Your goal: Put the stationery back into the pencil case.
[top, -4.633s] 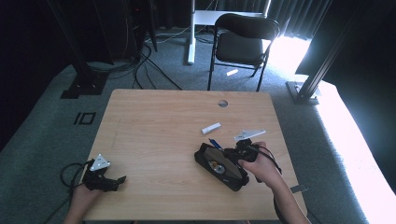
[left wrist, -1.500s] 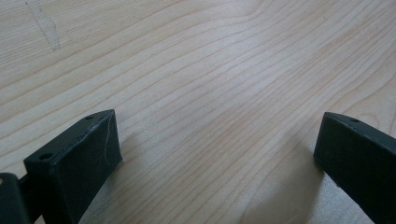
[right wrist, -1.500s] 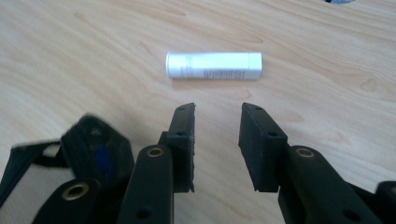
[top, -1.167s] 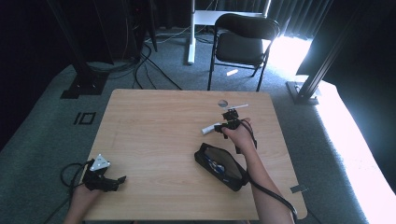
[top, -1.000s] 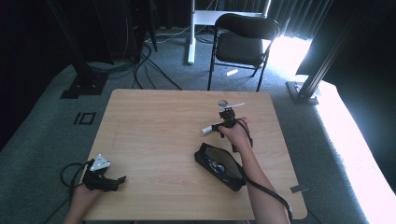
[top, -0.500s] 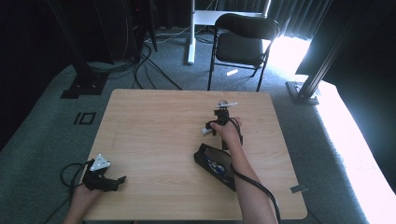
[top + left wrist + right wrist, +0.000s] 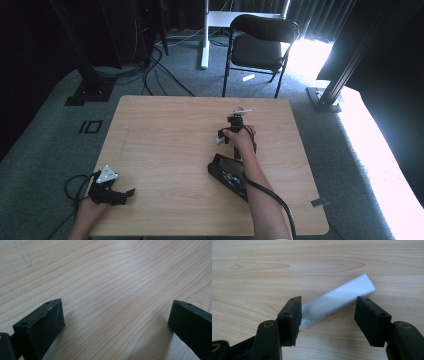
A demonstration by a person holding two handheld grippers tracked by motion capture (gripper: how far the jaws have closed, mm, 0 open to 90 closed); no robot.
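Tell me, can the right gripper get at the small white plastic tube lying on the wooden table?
Probably yes. The right gripper stands open with the white plastic tube lying flat between its jaws on the wooden table, nothing blocking. Its jaws have just been opening.

right gripper [image 7: 226, 136] — over white tube [image 7: 219, 140] | left gripper [image 7: 111, 189] — table's [image 7: 160, 130] near-left corner

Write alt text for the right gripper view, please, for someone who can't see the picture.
A small white plastic tube with a flat cap lies slantwise on a pale wooden table, between the two black fingers of the right gripper. The fingers stand open on either side of the tube, not pressing on it.
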